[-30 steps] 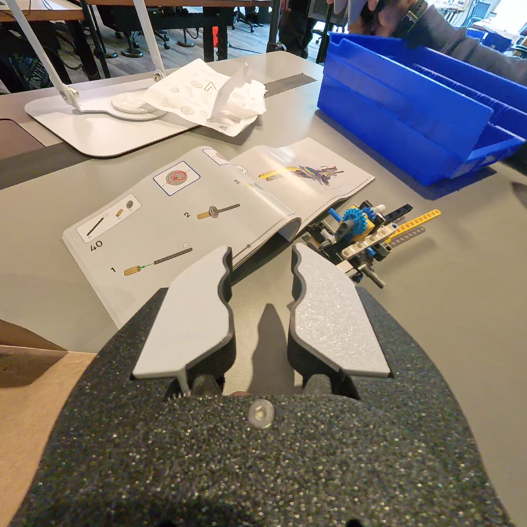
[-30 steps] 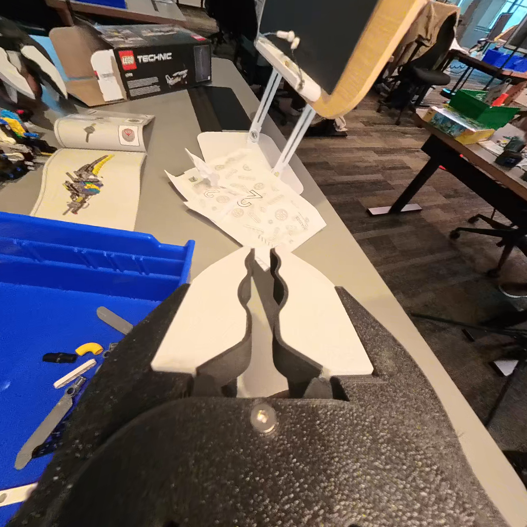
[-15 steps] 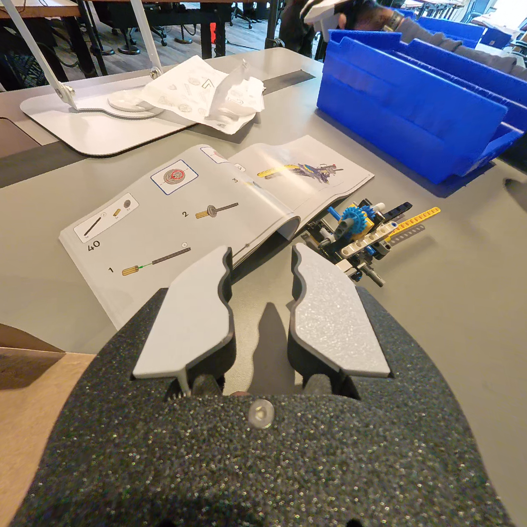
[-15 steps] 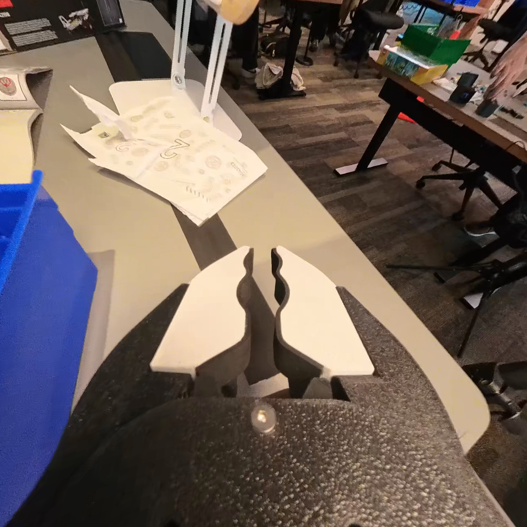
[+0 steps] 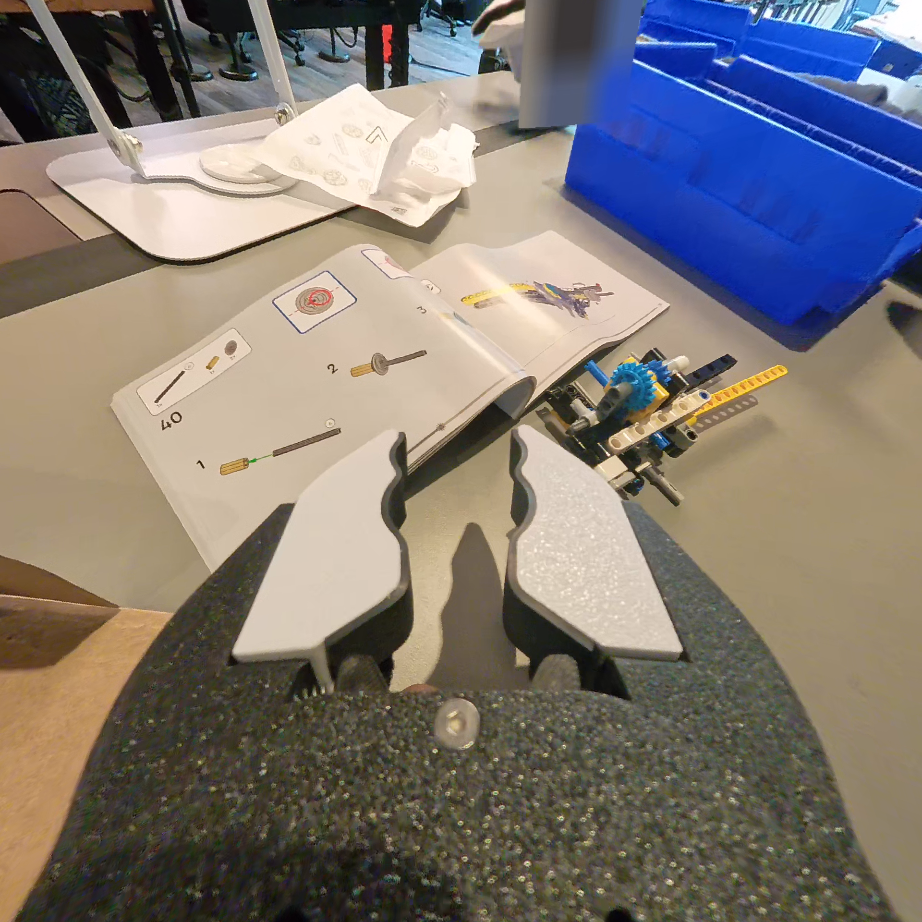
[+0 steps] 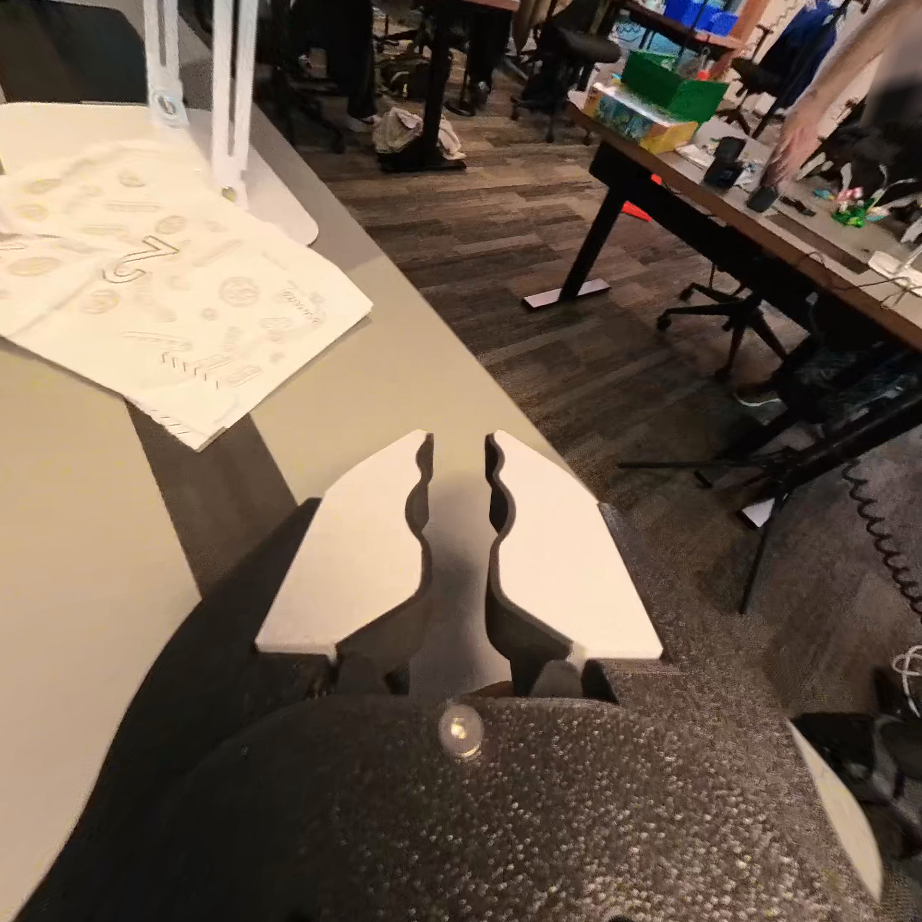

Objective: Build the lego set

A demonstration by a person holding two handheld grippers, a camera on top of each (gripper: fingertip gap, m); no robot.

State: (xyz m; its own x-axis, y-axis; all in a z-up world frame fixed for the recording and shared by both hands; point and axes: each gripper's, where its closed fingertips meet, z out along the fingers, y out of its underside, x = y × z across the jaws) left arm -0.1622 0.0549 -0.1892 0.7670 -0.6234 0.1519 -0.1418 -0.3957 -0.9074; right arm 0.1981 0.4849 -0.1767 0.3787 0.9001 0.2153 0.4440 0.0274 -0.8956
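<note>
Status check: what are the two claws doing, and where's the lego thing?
Left gripper open, empty. Right gripper open, empty, aimed off the table edge. Lego model on table beside open booklet. Nothing blocking.

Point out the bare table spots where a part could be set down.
Free: the grey table right of the left hand-held gripper, below the lego model; and the strip between the paper bag and the table edge. Crowded: between the instruction booklet and the blue bin.
</note>
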